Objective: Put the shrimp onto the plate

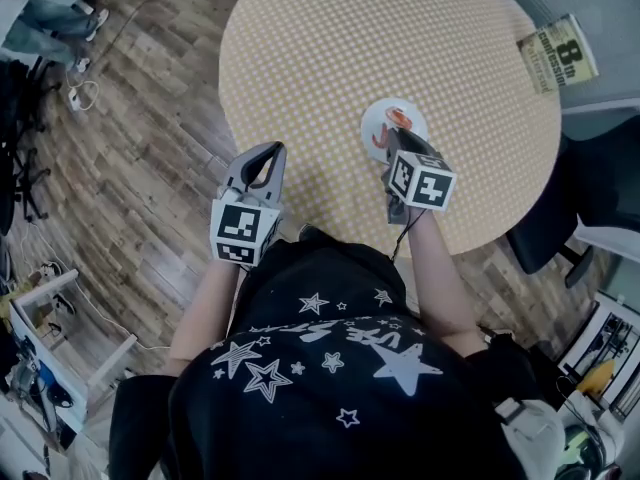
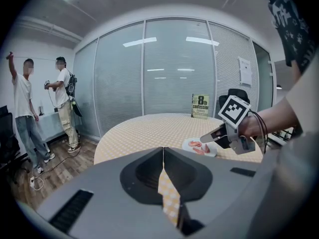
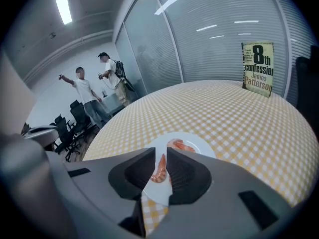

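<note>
A white plate (image 1: 392, 126) lies on the round table with the yellow checked cloth (image 1: 380, 38). Two orange shrimp lie on the plate, one shrimp (image 3: 181, 145) at its far side and a second shrimp (image 3: 159, 169) seen through the gap of my right gripper (image 3: 158, 151). That gripper (image 1: 391, 148) hovers just over the plate's near rim, open by a narrow gap, and the shrimp touches neither jaw. My left gripper (image 1: 266, 154) is shut and empty, at the table's near left edge. The left gripper view shows the plate (image 2: 199, 147) under the right gripper (image 2: 203, 139).
A book (image 1: 558, 53) stands upright at the table's far right edge. A dark office chair (image 1: 548, 223) is to the right of the table. Two people (image 2: 42, 113) stand on the wooden floor far off to the left, with cables on the floor (image 1: 80, 93).
</note>
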`<state>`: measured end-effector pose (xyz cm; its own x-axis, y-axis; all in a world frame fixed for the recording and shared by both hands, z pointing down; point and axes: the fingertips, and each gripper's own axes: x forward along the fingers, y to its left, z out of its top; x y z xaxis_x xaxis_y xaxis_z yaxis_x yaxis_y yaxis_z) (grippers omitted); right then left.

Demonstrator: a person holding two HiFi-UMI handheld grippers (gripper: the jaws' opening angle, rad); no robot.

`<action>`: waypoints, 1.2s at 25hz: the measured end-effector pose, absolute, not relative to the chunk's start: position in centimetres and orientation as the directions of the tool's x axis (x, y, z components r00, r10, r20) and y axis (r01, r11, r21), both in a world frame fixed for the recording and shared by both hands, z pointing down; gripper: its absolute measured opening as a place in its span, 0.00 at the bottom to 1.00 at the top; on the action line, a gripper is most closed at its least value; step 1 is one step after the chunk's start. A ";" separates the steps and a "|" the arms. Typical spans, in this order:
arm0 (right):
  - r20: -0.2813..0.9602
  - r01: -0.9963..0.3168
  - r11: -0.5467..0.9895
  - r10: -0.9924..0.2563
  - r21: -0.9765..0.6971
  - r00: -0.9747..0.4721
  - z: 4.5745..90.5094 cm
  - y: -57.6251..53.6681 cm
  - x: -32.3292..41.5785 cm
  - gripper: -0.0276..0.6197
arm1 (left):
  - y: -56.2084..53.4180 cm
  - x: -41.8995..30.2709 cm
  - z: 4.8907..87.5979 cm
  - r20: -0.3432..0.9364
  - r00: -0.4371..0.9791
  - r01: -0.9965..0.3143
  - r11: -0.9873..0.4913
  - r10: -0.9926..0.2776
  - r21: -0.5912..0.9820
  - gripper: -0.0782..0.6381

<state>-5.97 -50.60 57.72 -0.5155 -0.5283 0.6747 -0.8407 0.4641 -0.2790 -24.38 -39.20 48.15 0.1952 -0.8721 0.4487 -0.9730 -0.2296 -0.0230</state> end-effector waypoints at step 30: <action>0.479 -0.881 0.292 -0.752 -0.373 -0.452 50.3 -33.6 5.1 0.13 | -31.0 -17.9 46.9 0.333 0.485 -0.867 -0.494 -0.809 0.062 0.12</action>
